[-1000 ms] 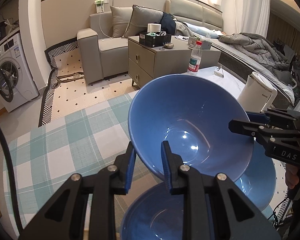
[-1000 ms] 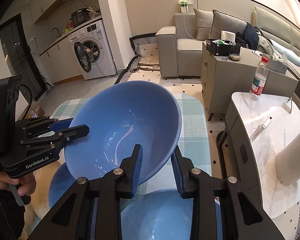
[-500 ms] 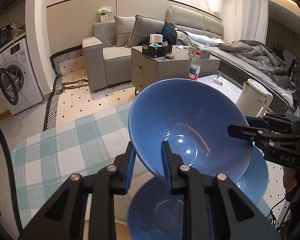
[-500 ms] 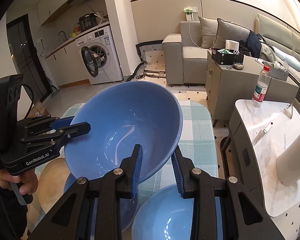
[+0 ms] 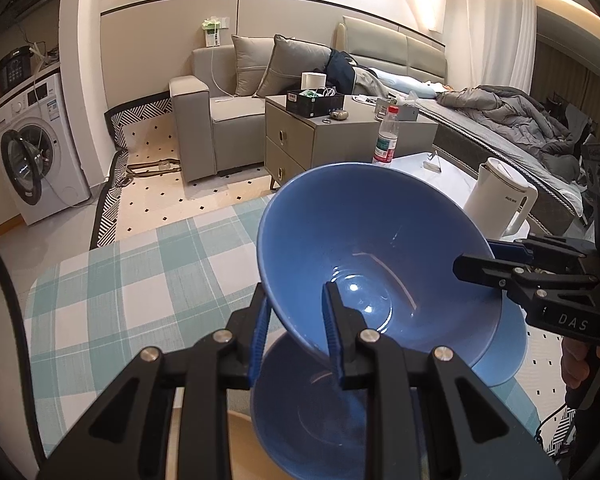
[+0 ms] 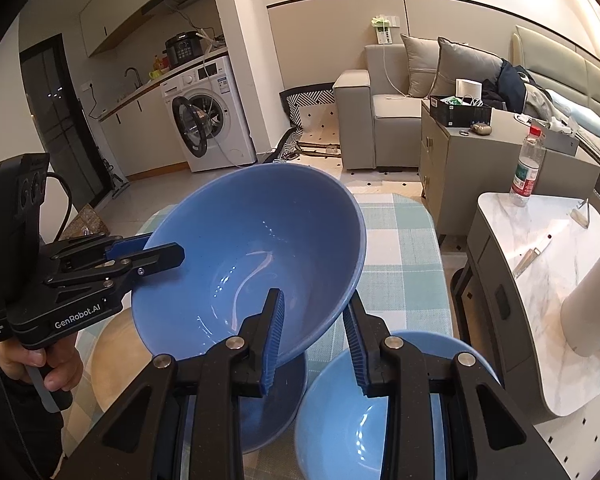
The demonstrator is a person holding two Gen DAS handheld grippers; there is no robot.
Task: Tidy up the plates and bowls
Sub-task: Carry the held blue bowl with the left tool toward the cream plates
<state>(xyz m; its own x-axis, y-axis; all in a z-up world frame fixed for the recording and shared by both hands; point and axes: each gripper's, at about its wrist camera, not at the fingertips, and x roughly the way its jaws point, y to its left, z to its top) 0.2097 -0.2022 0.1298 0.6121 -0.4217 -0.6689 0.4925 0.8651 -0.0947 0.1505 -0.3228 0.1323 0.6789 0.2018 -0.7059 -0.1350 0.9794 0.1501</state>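
Left wrist view: I see the held blue bowl (image 5: pixel 364 264), glossy, deep and cone-sided, tilted with its opening toward the camera and lifted above the checked tablecloth (image 5: pixel 140 280). The left gripper (image 5: pixel 296 332) is clamped on its near rim at 6 o'clock, one pad inside, one outside. The right gripper (image 5: pixel 476 266) pinches the rim at 3 o'clock. Two more blue bowls sit below: one (image 5: pixel 312 412) at 6 o'clock, another (image 5: pixel 504 344) at 4 o'clock.

Right wrist view: the right gripper (image 6: pixel 314 334) grips the bowl wall at 6 o'clock; the left one bites at 9 o'clock, with the person's hand (image 6: pixel 48 364) on its handle. Only this view shows a pale wooden plate (image 6: pixel 116 352) at 8 o'clock and the open washing machine (image 6: pixel 208 120). Only the left view shows the white kettle (image 5: pixel 500 200).
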